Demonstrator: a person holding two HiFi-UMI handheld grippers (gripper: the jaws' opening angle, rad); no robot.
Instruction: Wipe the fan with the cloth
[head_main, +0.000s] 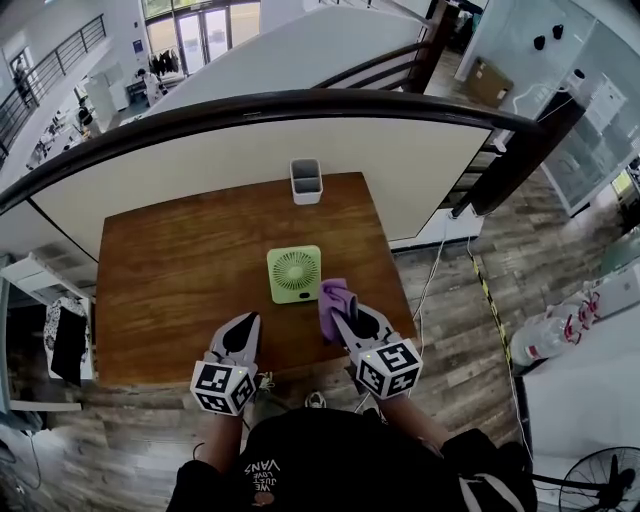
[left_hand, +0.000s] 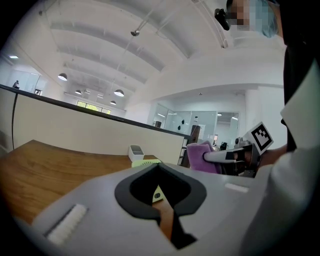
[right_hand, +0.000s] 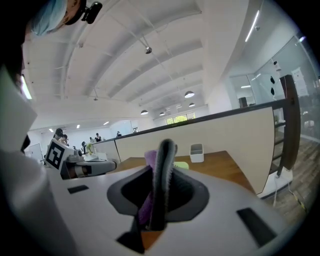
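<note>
Now R tongs (head_main: 338, 315) pinch the purple cloth (head_main: 332, 295) just beside the green fan (head_main: 294, 274), at its right edge; L tongs (head_main: 246, 322) pressed together, empty, near its lower left. Fan lies mid wooden surface (head_main: 170, 280), w/ white holder (head_main: 306, 181) at far edge, dark railing (head_main: 300, 100) beyond. Shirt print (head_main: 262, 470) possibly reads "VANS".

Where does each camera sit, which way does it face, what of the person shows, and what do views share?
Head view: on the head, looking steeply down at table, fan and holder; shows left gripper, right gripper with cloth, black shirt.
Left gripper view: on the left gripper, facing across the table; shows its shut jaws, the black shirt.
Right gripper view: on the right gripper, facing likewise; shows jaws clamping the cloth.
Shared: all show fan and holder; each gripper view shows the other gripper.
</note>
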